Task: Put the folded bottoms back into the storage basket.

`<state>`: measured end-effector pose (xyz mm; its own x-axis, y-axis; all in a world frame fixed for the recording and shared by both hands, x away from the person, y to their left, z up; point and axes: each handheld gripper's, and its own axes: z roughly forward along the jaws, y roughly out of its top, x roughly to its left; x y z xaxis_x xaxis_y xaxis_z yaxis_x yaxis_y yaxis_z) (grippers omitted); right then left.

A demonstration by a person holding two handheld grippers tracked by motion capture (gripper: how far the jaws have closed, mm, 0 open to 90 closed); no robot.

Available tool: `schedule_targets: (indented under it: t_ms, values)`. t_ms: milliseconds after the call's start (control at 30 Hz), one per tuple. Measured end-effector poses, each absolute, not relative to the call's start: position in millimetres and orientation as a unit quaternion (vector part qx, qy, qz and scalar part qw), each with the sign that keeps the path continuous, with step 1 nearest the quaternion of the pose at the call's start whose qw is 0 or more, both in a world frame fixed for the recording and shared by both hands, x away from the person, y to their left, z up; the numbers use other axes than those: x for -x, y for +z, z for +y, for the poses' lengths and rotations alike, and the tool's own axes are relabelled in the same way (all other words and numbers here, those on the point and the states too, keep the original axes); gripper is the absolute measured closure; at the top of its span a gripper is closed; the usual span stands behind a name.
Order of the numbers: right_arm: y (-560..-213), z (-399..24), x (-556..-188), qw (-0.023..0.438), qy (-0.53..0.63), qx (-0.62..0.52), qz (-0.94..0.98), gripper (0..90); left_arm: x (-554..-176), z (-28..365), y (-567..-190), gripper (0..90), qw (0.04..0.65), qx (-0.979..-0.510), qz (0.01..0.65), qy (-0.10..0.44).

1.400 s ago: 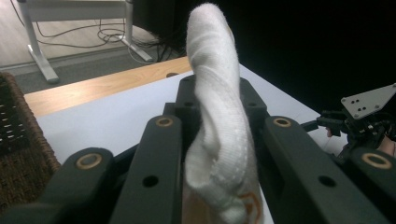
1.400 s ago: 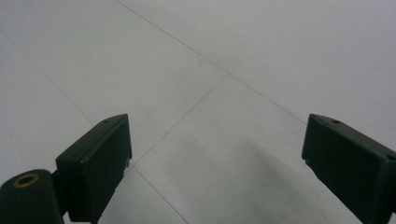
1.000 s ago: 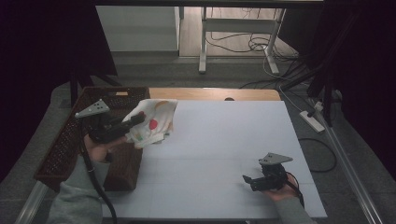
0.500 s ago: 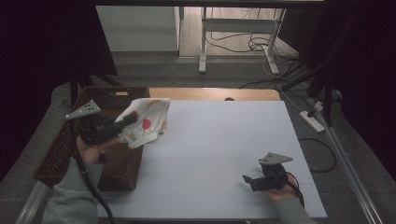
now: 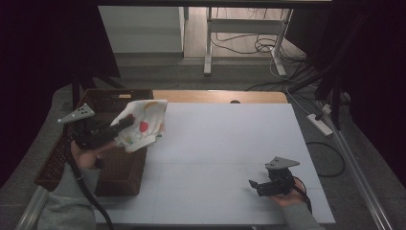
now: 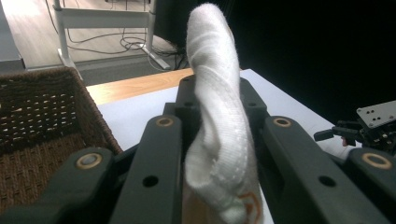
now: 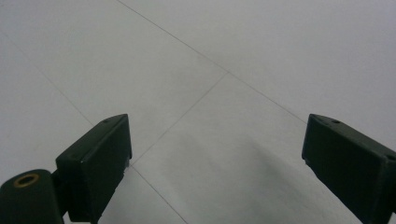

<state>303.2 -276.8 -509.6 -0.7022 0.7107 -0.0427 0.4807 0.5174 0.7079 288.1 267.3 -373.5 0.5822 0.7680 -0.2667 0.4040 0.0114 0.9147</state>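
I have the left gripper lifted above the near right corner of the wicker basket, its fingers pinching a white cloth printed with red and orange spots. The cloth hangs in the air, over the basket's edge and the left margin of the white bench, touching neither as far as I can tell.

It reads as light and very soft: in the left gripper view it bunches into a limp fold between the fingers and slumps over at the top. I judge it will not slip easily, since the weave looks terry-like, but it holds no shape, so whatever is not gripped drapes and swings. A corner or hem seems the best place to hold it if I want it to open out; the present grip is on a gathered ridge.

The right gripper rests low at the near right of the bench, fingers spread wide with nothing between them.

I cannot make out the cloth's full outline, what the print depicts, or much of the basket's dim interior.
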Motion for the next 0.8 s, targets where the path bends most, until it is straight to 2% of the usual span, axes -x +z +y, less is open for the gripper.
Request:
schedule_targets:
  t_ms: [800]
  values:
    - [-510, -277, -303, 0.168, 0.345, -0.352, 0.854, 8.8, -277, 297, -375, 75.3, 0.565, -0.668, 0.450, 0.178]
